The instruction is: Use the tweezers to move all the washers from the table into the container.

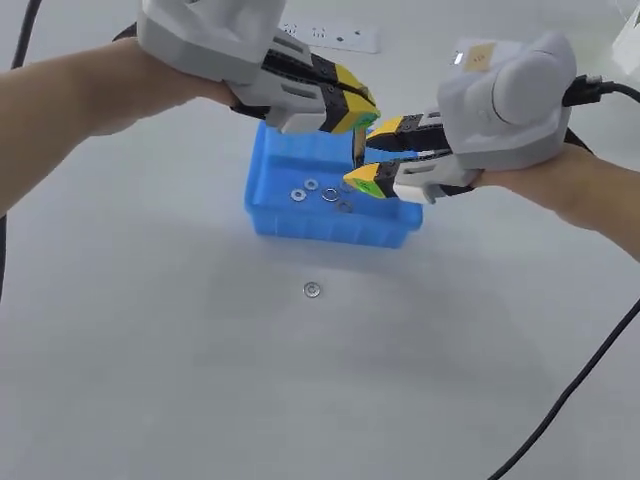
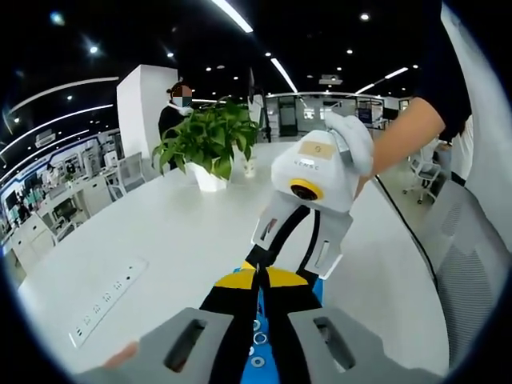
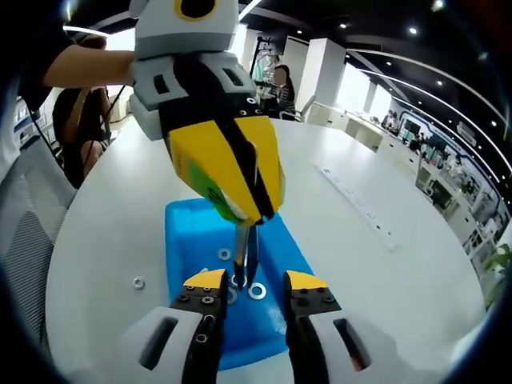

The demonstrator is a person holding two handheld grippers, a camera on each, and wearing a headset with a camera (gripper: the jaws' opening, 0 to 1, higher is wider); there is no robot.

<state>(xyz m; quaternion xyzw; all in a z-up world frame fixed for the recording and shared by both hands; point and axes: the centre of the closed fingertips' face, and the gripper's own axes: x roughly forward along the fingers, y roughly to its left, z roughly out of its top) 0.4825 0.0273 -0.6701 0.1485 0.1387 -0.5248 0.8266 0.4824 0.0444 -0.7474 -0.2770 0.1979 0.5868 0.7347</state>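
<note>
A blue container (image 1: 300,225) sits on the white table and holds several washers (image 1: 320,192). One washer (image 1: 312,290) lies on the table in front of it, also seen as a washer (image 3: 139,282) left of the container (image 3: 188,240). My left gripper (image 1: 362,112) is shut on the tweezers (image 3: 246,256), which point down into the container; whether the tips hold a washer I cannot tell. My right gripper (image 1: 372,155) is open, its jaws on either side of the tweezers. The left gripper view shows the tweezers (image 2: 260,282) between shut jaws and the right gripper (image 2: 308,188) facing it.
A white power strip (image 1: 330,35) lies behind the container. A black cable (image 1: 580,390) trails off the right gripper across the table. A potted plant (image 2: 208,140) stands far back on the table. People stand in the background.
</note>
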